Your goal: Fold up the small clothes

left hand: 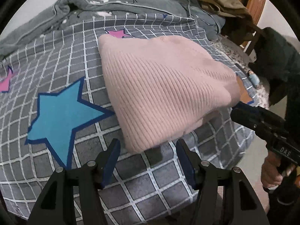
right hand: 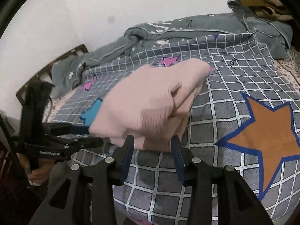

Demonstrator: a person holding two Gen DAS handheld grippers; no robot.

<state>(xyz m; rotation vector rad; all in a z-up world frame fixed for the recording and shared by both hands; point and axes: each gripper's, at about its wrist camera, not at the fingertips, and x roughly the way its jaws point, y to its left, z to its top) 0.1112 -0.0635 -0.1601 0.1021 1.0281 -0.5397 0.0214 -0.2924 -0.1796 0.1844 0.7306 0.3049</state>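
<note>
A folded pink ribbed knit garment (left hand: 159, 86) lies on the grey checked bedspread (left hand: 56, 52); it also shows in the right wrist view (right hand: 150, 101). My left gripper (left hand: 148, 146) is open, its blue-padded fingers just short of the garment's near edge, holding nothing. My right gripper (right hand: 152, 142) is open, its fingers at the garment's near corner on either side of the edge, not closed on it. Each gripper shows in the other's view, the right one (left hand: 262, 120) at the garment's right side and the left one (right hand: 75, 136) at its left side.
A crumpled grey blanket (left hand: 112, 5) lies along the far side of the bed, with brown clothing (left hand: 221, 1) at the far right. The bedspread has a blue star (left hand: 60, 112) and an orange star (right hand: 262, 135). The bed edge drops off just below the grippers.
</note>
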